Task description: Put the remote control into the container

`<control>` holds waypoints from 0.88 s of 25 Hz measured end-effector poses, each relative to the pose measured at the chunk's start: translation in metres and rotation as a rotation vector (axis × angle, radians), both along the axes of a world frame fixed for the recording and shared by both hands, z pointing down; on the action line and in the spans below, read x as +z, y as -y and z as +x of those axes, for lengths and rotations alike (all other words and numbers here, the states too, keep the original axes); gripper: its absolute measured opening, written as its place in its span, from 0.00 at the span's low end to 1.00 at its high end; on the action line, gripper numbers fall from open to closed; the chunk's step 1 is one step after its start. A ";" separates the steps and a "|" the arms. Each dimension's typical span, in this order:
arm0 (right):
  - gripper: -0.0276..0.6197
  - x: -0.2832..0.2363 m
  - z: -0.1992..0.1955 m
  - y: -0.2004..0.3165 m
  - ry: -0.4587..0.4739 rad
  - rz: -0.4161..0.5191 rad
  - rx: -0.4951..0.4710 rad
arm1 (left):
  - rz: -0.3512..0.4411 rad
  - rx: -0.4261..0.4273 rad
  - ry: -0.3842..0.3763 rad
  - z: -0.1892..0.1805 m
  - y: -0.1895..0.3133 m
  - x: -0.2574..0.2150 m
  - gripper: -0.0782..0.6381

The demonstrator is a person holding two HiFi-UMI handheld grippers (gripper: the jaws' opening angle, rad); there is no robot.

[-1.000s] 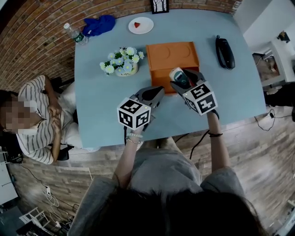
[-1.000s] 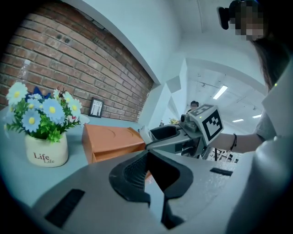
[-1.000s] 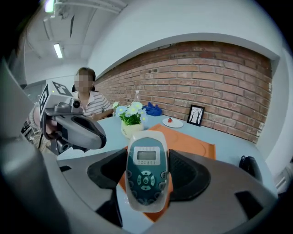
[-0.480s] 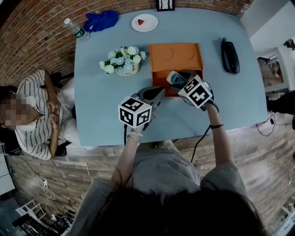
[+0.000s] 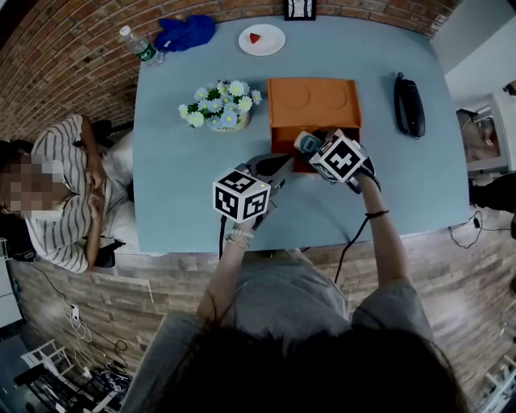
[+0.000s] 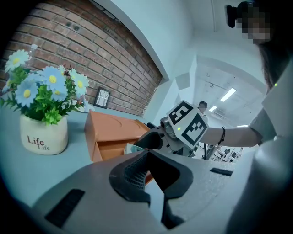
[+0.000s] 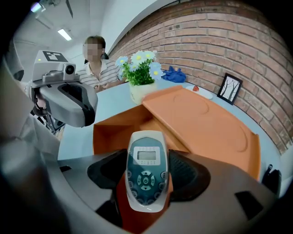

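An orange container (image 5: 313,98) lies on the blue table (image 5: 185,202), and its drawer (image 7: 120,130) stands open toward me. My right gripper (image 5: 316,146) is shut on the grey-white remote control (image 5: 305,142) and holds it at the drawer's front, screen up. In the right gripper view the remote control (image 7: 146,157) sits between the black pads (image 7: 188,173), its tip over the open drawer. My left gripper (image 5: 278,164) hovers just left of the drawer, shut with nothing in it. The left gripper view shows the container (image 6: 114,125) and the right gripper's marker cube (image 6: 187,124).
A white pot of flowers (image 5: 222,106) stands left of the container, and a black handset (image 5: 409,103) lies to its right. Along the far edge are a plate (image 5: 262,39), a bottle (image 5: 141,47), a blue cloth (image 5: 187,32) and a picture frame (image 5: 300,8). A person in stripes (image 5: 64,193) sits at the left.
The right gripper has carried the remote a little forward and left, closer to the drawer's opening. The left gripper has hardly moved.
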State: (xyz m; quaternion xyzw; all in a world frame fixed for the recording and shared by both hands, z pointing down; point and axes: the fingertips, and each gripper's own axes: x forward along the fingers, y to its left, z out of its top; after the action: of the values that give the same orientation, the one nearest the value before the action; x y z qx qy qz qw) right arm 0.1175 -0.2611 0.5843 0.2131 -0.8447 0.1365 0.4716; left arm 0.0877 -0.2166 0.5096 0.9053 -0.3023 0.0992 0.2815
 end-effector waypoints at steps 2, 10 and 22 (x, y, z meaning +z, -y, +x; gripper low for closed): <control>0.48 0.004 -0.001 0.001 -0.008 -0.012 0.000 | -0.005 0.000 0.001 -0.001 0.000 0.001 0.11; 0.48 0.014 -0.002 0.002 -0.043 -0.034 -0.003 | -0.017 0.002 0.000 -0.003 -0.002 0.005 0.11; 0.48 0.024 0.004 0.003 -0.107 -0.043 -0.002 | -0.019 0.002 -0.003 -0.005 -0.003 0.005 0.11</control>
State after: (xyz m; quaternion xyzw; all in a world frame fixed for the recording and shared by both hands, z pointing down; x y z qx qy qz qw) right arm 0.1211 -0.2643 0.6081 0.2089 -0.8155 0.1425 0.5206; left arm 0.0824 -0.2140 0.5147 0.9030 -0.3001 0.1010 0.2904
